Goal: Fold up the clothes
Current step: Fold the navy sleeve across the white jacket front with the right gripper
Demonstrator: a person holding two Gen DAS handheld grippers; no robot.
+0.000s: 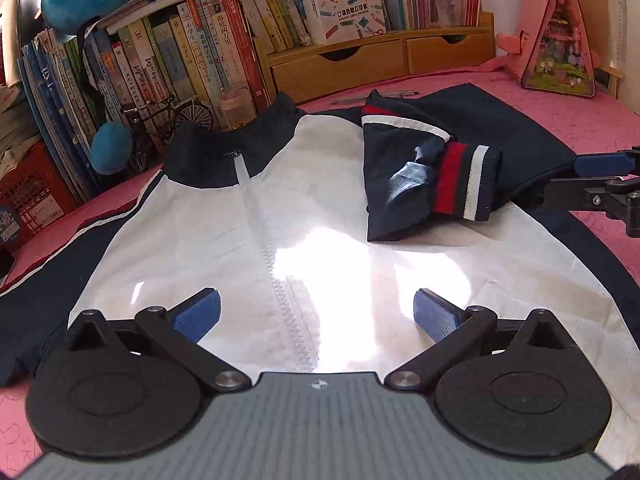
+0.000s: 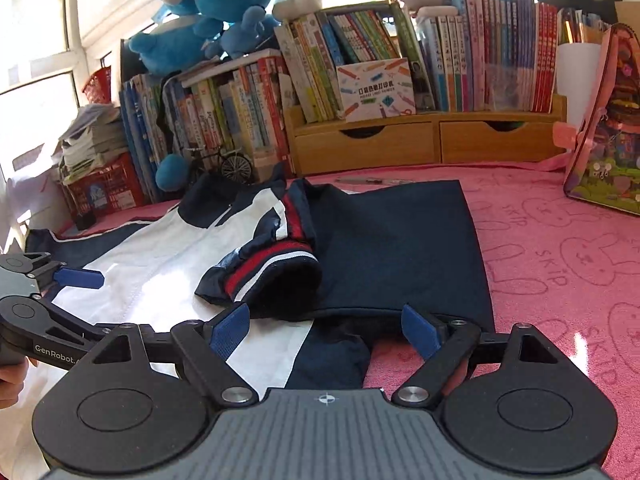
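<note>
A navy and white zip jacket (image 1: pixel 248 220) lies front up on the pink cloth, collar toward the books. Its right sleeve (image 1: pixel 424 176), with a red, white and navy cuff, is folded in across the chest. My left gripper (image 1: pixel 316 312) is open and empty above the white front near the zip. My right gripper (image 2: pixel 326 328) is open and empty over the jacket's (image 2: pixel 392 240) folded navy side, just in front of the cuff (image 2: pixel 272 268). The right gripper's fingers (image 1: pixel 600 164) show at the right edge of the left wrist view. The left gripper (image 2: pixel 76 280) shows at the left of the right wrist view.
A pink bunny-print cloth (image 2: pixel 560 264) covers the table. Rows of books (image 2: pixel 240 120), a wooden drawer unit (image 2: pixel 400 144), blue plush toys (image 2: pixel 208 20), a small model bicycle (image 2: pixel 224 164) and a pink triangular toy house (image 1: pixel 560 36) stand along the back.
</note>
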